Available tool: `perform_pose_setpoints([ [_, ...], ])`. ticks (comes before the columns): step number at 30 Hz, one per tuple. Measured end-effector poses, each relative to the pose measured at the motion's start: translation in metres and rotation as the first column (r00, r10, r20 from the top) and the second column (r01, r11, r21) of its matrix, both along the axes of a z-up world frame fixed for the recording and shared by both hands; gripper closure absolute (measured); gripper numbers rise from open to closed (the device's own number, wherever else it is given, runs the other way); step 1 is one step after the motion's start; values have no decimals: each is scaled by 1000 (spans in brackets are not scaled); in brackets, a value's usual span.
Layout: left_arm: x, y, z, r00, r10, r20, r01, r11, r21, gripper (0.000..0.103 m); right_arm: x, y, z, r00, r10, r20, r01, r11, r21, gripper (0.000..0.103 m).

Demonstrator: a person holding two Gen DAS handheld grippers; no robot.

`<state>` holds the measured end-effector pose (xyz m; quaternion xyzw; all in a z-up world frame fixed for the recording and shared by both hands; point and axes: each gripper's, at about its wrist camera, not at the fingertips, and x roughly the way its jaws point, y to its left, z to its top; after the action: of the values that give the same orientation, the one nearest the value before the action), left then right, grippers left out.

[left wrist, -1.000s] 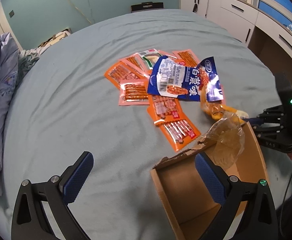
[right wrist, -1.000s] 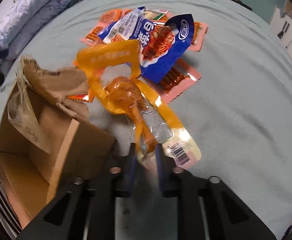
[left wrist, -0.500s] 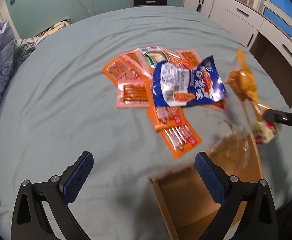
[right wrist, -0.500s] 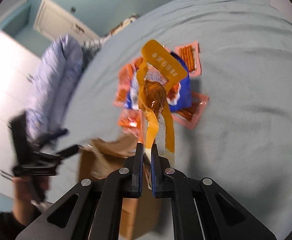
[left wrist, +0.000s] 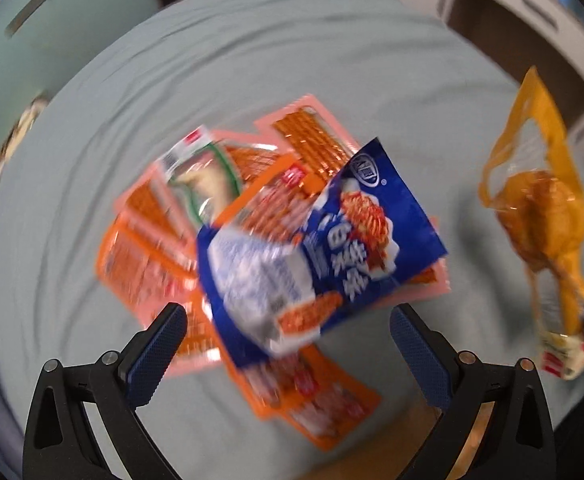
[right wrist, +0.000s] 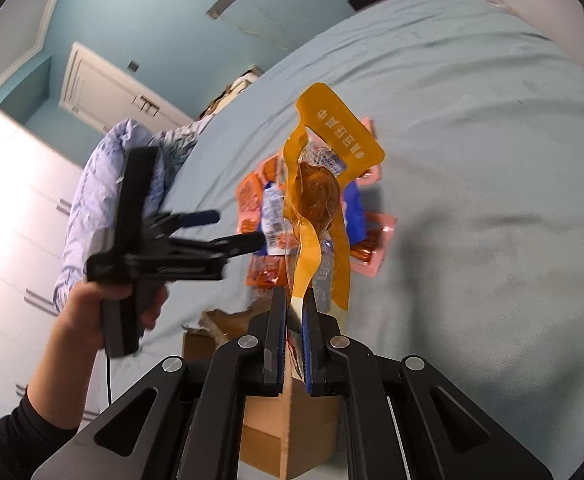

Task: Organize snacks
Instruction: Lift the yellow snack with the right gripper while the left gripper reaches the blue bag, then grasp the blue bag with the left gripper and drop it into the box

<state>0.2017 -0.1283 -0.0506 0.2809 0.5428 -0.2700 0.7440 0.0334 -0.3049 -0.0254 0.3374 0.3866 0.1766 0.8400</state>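
- Holding item one: yellow chicken-leg packet (right wrist: 319, 196), pinched at its lower end in my fully closed right hand-held gripper (right wrist: 294, 320), hanging in the air above the cardboard box (right wrist: 288, 436). Yellow header carries printed characters, inverted, unread.
- Item two: blue snack bag (left wrist: 324, 256), large white Chinese characters, blurred; lies on the bed (left wrist: 292, 60) atop orange and pink sausage packets (left wrist: 316, 396).
- My left hand-held gripper (left wrist: 288, 340): jaws wide apart, empty, poised over the blue bag.
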Motion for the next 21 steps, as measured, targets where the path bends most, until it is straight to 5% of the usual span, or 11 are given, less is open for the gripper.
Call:
perform_pose_setpoints([
  [4,10,-23,-22,998,-41,-46,44,997,59,0,-10,-7,1,1000,-24,-17,24,1000,9,99],
  [10,17,-37,-48,998,-37,-52,43,993,113,15,-11,-6,2,999,-30,-25,31,999,43,99],
  [12,15,-33,-45,999,-21,-47,24,997,76,33,-12,-9,1,999,-28,-27,29,999,46,99],
  [14,17,-25,-35,999,9,-52,-7,999,39,67,-12,-9,1,999,-33,-30,34,998,43,99],
  [17,23,-8,-20,991,81,-109,-85,996,-35,93,-10,-9,4,999,-39,-31,41,998,48,99],
  [21,22,18,13,987,136,-88,-142,987,-79,98,-12,-6,7,999,-36,-21,37,999,27,99],
])
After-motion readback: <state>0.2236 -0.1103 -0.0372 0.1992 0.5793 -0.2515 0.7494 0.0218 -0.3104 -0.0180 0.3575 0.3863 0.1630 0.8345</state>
